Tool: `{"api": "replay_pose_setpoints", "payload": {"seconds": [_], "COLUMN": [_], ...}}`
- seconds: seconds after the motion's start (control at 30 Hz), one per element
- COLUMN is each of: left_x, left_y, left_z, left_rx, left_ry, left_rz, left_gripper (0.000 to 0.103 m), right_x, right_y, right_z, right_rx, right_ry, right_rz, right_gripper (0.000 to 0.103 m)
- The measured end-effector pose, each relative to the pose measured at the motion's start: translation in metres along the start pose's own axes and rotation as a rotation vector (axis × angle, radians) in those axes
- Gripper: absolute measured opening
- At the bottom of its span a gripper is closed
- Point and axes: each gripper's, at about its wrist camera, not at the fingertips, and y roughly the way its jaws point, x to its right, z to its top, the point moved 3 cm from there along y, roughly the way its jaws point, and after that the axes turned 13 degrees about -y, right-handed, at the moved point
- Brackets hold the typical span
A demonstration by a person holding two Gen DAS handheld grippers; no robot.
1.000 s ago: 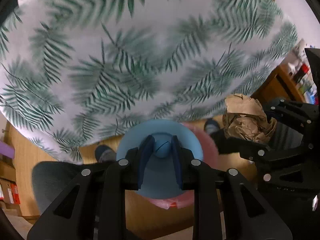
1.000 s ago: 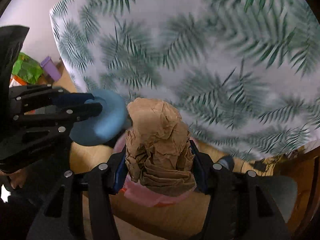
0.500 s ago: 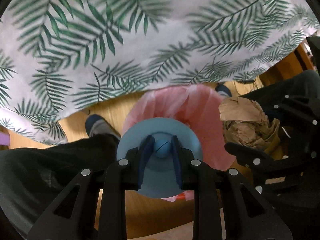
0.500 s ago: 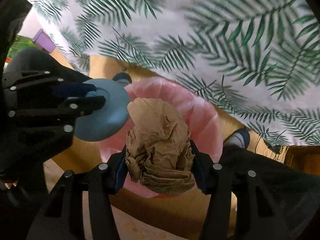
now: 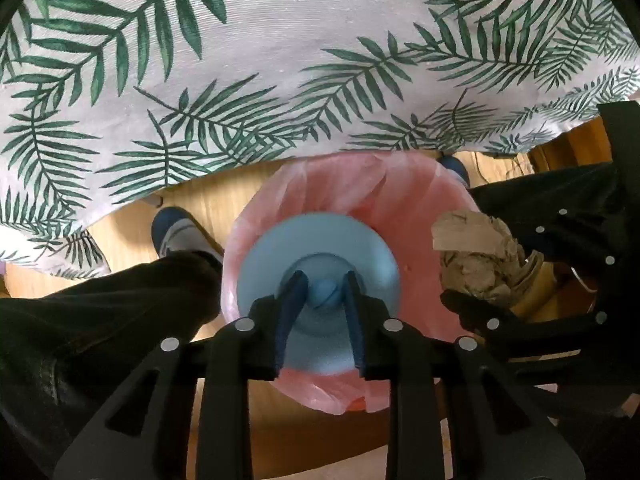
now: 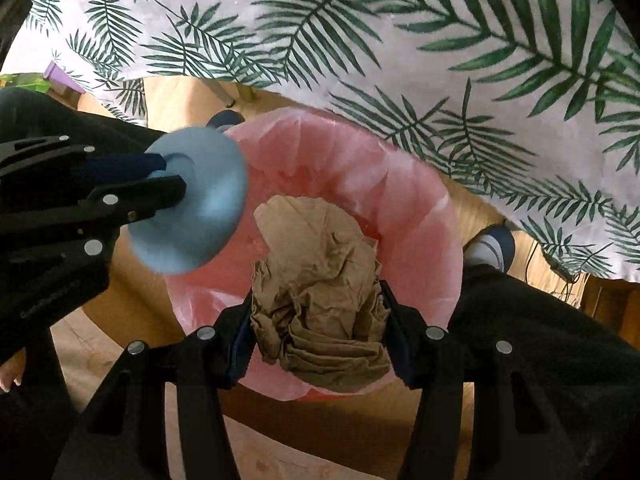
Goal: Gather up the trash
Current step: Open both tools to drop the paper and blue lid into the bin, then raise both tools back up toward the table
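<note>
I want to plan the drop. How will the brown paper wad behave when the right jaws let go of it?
The paper wad looks crumpled and dented between the jaws of the right gripper, so it is probably soft and light. Its creased, irregular surface suggests that it will fall without rolling. It hangs over the pink bin liner, so it should land inside.

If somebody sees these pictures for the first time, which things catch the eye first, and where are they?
The pink-lined bin on the wooden floor draws the eye, just below the edge of the palm-leaf tablecloth. Above its mouth the right gripper grips a crumpled brown paper wad. Beside it the left gripper, its jaws just opening, has a blue disc's knob between its fingers.
</note>
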Motion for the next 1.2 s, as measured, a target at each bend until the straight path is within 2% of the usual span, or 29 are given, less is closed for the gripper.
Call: {"api": "replay_pose_setpoints", "payload": {"seconds": [0.23,0.4,0.5,0.63,0.77,0.97,1.1,1.2], "left_x": [0.000,-0.010,-0.016,-0.019,-0.021,-0.024,-0.025,-0.022], "left_y": [0.004,0.003,0.001,0.000,0.000,-0.002,-0.005,-0.010], "left_z": [-0.001,0.000,0.003,0.005,0.006,0.007,0.008,0.006], "left_rx": [-0.009,-0.002,0.011,0.015,0.019,0.041,0.062,0.068], "left_ry": [-0.001,-0.029,-0.051,-0.065,-0.069,-0.086,-0.099,-0.087], "left_rz": [0.020,0.052,0.073,0.082,0.089,0.106,0.107,0.099], "left_gripper": [0.040,0.042,0.048,0.049,0.049,0.053,0.069,0.071], "right_x": [0.001,-0.002,-0.003,-0.004,-0.004,-0.003,-0.004,-0.001], "right_y": [0.012,0.023,0.026,0.026,0.024,0.022,0.017,0.009], "right_z": [0.002,0.003,0.004,0.004,0.005,0.005,0.006,0.006], "right_rx": [-0.018,-0.040,-0.040,-0.031,-0.017,-0.007,0.007,0.028], "right_ry": [0.008,-0.001,-0.001,-0.002,0.003,-0.004,-0.023,-0.008], "right_rz": [0.018,0.028,0.026,0.023,0.018,0.001,-0.044,-0.061], "right_gripper": [0.055,0.059,0.064,0.068,0.080,0.088,0.095,0.098]}}
